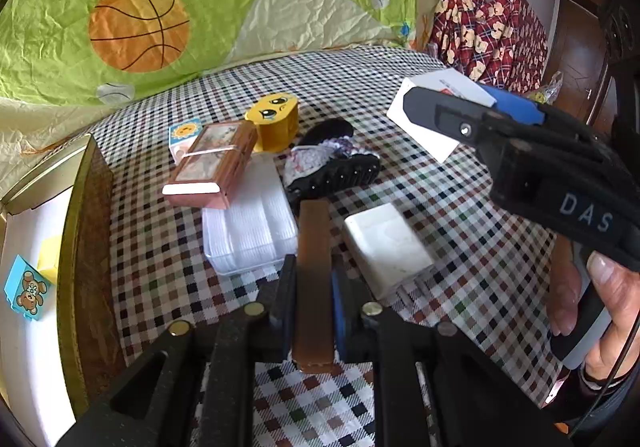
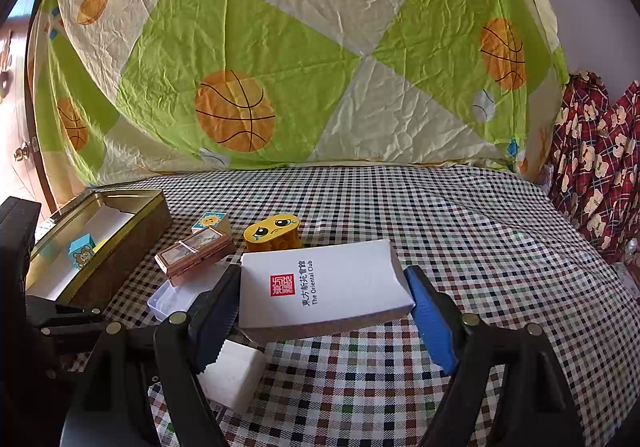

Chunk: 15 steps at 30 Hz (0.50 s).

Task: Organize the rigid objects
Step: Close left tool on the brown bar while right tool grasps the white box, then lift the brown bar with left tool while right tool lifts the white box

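A flat brown bar (image 1: 313,247) lies lengthwise between the fingers of my left gripper (image 1: 314,279), which is shut on its near half, low over the checked cloth. My right gripper (image 2: 322,307) is shut on a white box printed "The Oriental Club" (image 2: 320,283), with one finger on each long side, held above the cloth. In the left wrist view the same right gripper (image 1: 452,99) and white box (image 1: 424,127) hang at the upper right, with a person's hand (image 1: 608,299) on the handle. An open gold tin (image 1: 76,247) stands at the left with a blue bear block (image 1: 26,289) inside.
On the cloth lie a copper-pink case (image 1: 212,163), a yellow crying-face block (image 1: 274,119), a sun-print block (image 1: 182,135), a clear box of white pads (image 1: 248,223), a white plug adapter (image 1: 384,247) and a black hair clip (image 1: 336,171). A quilt (image 2: 320,67) rises behind them.
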Tool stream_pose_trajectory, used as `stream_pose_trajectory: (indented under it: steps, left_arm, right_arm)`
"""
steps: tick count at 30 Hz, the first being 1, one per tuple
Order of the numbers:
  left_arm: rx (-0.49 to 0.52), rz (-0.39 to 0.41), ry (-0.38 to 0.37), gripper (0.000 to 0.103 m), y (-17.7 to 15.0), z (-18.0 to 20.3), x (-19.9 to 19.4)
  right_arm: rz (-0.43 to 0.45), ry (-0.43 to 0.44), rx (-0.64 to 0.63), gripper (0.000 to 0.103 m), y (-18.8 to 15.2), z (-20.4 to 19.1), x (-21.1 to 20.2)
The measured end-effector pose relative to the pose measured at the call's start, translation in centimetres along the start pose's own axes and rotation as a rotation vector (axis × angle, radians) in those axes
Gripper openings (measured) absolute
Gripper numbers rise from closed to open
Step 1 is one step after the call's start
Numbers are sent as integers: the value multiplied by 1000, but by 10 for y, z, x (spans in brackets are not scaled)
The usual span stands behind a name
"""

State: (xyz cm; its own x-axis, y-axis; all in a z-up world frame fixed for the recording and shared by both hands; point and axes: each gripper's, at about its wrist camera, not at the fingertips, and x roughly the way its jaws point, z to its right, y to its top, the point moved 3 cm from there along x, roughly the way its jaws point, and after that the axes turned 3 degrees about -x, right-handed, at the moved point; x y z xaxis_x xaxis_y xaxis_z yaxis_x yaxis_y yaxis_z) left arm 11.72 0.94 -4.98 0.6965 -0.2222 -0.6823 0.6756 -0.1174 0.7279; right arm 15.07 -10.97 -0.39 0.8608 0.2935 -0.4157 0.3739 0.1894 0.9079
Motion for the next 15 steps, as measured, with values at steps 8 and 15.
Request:
stream_pose_trajectory:
  steps: [8, 15]
  left_arm:
    - [-4, 63, 15, 14, 2, -2, -11]
    - [-8, 133, 32, 14, 3, -3, -22]
  right_arm:
    - [12, -3, 0, 82, 0, -1, -2]
    - [33, -1, -2, 82, 1, -2, -7]
